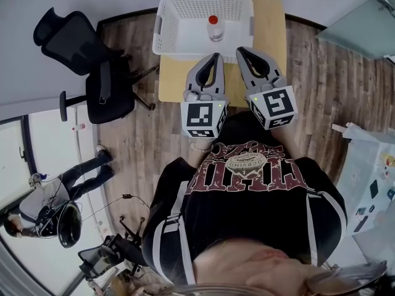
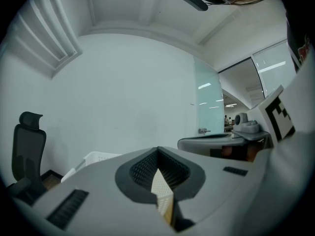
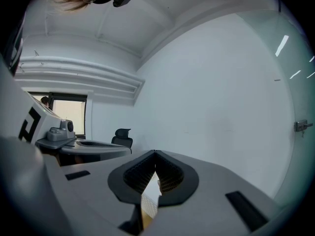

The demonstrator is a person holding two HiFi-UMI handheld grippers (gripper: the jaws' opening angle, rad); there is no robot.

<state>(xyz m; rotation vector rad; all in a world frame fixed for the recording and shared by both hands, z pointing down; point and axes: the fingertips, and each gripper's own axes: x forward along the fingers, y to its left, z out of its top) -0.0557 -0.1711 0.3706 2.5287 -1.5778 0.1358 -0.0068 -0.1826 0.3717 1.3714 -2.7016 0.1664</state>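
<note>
Fingers [image 1: 202,74] pressed together, empty; white basket [image 1: 165,18] holds one bottle [image 1: 215,29]

Small wooden table [image 1: 176,79] under white basket [image 1: 179,11], apparently plastic.

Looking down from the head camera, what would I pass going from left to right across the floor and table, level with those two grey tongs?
First the black office chair on the wooden floor → the grey left gripper, jaws shut → the grey right gripper, jaws shut.
</note>
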